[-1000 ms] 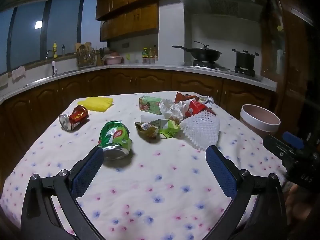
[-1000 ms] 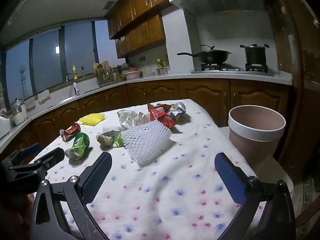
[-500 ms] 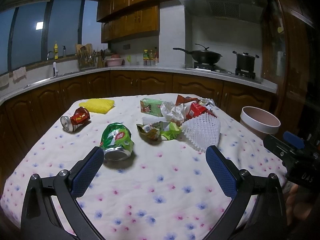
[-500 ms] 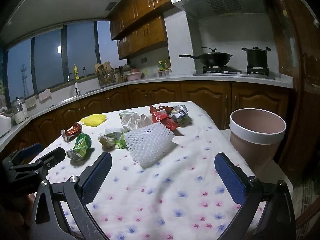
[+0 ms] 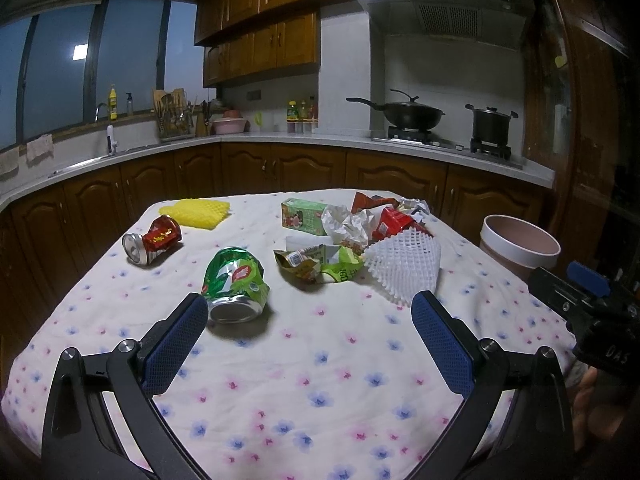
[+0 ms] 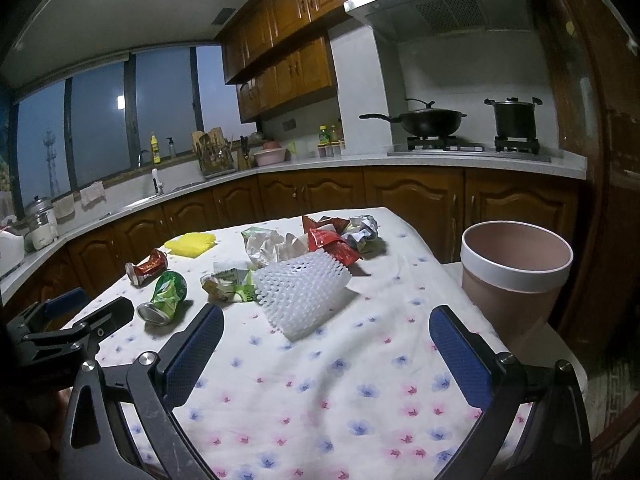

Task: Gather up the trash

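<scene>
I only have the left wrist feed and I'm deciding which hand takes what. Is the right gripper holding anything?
Observer: No. The right gripper has its fingers wide open, with nothing between them.
Operator: What lies nearest in front of it?
Observer: The white foam fruit net. It lies on the tablecloth, straight ahead between the fingers.
Operator: Is the bin standing on the table?
Observer: No. The pink waste bin stands past the table edge on a lower white surface. Its bottom is hidden, so I can't tell if anything is inside.
</scene>
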`<state>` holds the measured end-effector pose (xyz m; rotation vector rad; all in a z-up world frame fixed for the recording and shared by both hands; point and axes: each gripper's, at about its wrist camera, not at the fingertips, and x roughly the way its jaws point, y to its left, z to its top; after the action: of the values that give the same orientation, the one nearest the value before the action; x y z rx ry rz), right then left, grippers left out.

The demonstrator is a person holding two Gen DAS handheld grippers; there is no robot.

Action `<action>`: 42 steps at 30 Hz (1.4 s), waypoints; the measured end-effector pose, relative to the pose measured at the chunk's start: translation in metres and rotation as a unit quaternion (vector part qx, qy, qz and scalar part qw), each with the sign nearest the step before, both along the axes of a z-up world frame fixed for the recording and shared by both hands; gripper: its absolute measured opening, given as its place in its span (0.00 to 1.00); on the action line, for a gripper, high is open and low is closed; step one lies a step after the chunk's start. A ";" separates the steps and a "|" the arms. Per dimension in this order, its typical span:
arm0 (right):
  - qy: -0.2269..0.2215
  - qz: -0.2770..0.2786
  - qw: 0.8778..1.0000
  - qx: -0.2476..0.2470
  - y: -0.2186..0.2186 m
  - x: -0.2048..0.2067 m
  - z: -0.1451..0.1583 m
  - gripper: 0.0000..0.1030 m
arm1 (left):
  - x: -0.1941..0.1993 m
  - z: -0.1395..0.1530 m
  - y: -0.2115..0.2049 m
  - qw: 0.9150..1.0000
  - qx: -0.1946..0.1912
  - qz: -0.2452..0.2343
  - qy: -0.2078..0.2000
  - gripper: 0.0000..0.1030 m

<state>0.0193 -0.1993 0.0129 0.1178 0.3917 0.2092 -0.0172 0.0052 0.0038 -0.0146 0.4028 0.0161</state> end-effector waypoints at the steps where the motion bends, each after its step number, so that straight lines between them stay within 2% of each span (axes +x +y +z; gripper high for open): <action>1: 0.000 0.000 1.000 0.000 0.000 0.000 0.000 1.00 | 0.000 0.000 0.000 1.000 0.000 -0.001 0.000 1.00; 31: 0.006 0.004 1.000 0.001 0.002 0.002 0.001 1.00 | 0.000 0.001 0.002 1.000 -0.004 -0.001 0.002 1.00; 42: 0.030 0.011 0.999 0.014 0.002 0.017 -0.001 1.00 | 0.019 0.000 0.015 1.000 -0.016 0.004 0.025 1.00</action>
<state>0.0366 -0.1978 0.0118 0.1473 0.4508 0.2325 0.0020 0.0202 0.0043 -0.0478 0.4536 0.0169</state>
